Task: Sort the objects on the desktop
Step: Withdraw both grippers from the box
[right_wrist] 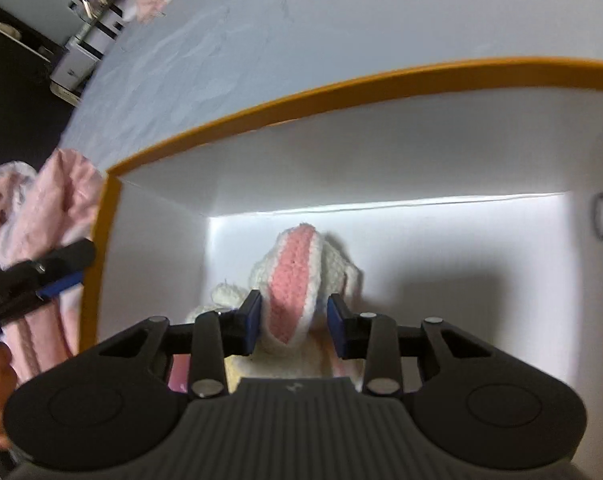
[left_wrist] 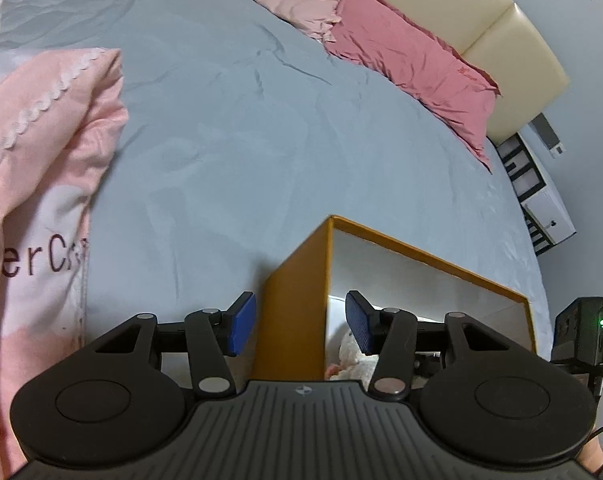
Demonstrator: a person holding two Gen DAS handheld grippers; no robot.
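In the left wrist view, the left gripper (left_wrist: pixel 300 326) straddles the near wall of the orange box (left_wrist: pixel 293 304) on the grey bed sheet (left_wrist: pixel 261 140) — its jaws stand apart, gripping nothing. The white plush rabbit (left_wrist: pixel 355 360) lies inside the box.

In the right wrist view, the right gripper (right_wrist: pixel 294 326) reaches into the box (right_wrist: pixel 341 76). The plush rabbit's pink-lined ear (right_wrist: pixel 291 280) sits between the blue pads (right_wrist: pixel 254 322) — the left pad looks to touch it, the right stands clear, so the grip is released.
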